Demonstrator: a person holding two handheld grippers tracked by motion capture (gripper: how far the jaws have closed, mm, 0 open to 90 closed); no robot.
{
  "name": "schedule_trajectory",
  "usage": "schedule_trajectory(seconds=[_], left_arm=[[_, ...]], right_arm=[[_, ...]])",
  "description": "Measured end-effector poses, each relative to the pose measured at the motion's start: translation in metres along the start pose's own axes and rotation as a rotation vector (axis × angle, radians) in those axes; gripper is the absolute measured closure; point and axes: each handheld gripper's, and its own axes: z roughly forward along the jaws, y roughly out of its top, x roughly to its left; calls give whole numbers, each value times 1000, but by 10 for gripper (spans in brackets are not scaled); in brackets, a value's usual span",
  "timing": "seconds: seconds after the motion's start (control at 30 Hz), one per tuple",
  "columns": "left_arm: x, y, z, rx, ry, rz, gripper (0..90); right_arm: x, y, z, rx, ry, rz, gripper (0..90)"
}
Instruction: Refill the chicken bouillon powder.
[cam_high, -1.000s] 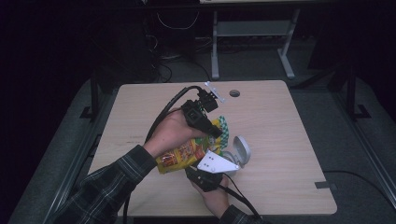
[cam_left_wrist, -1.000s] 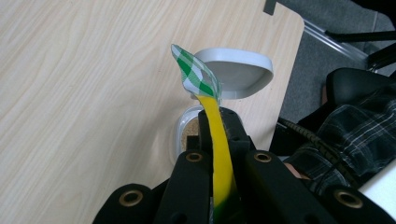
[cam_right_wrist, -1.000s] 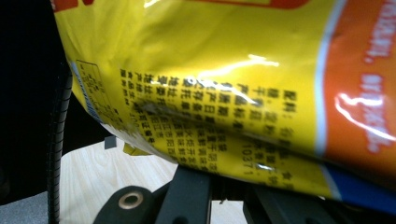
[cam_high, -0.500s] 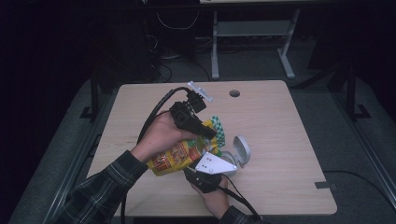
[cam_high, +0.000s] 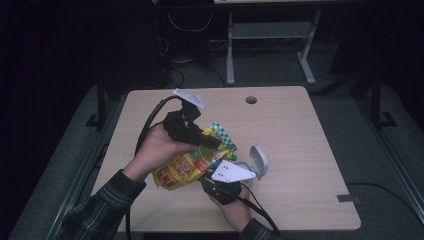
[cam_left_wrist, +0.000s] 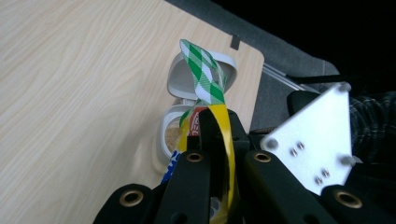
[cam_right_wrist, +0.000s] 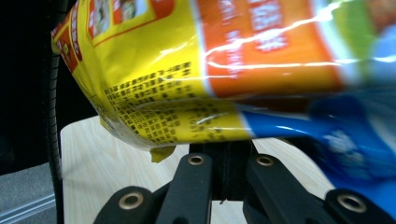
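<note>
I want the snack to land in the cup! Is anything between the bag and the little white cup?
Nothing visible blocks it. The left claw pinches the yellow bag at its top, tilted right above the open white cup, whose lid is flipped back.

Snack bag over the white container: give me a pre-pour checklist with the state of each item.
1. Left gripper fingers clamped on the snack bag top: ok.
2. Right gripper fingers shut on the bag's lower edge: ok.
3. White container lid open: ok, hinged back.
4. Bag's mouth open: cannot tell; the green checked end looks pinched flat.
5. Bag aimed at the container: not ok; in the high view it lies tilted beside it.
6. Container room: cannot tell; some pale crumbs inside.
</note>
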Motion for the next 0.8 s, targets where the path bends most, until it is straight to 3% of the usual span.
schedule_trajectory(seconds=[0.23, 0.53, 0.8], left_arm=[[6, -9, -11, -65, -25, -8, 900], [10, -17, -16, -119, -31, 23, 900], [17, -28, -21, -180, -28, 38, 900]], right_arm=[[-9, 9, -10, 65, -18, 2, 900], [-20, 14, -28, 91, -34, -37, 900], [-30, 15, -45, 114, -22, -39, 900]])
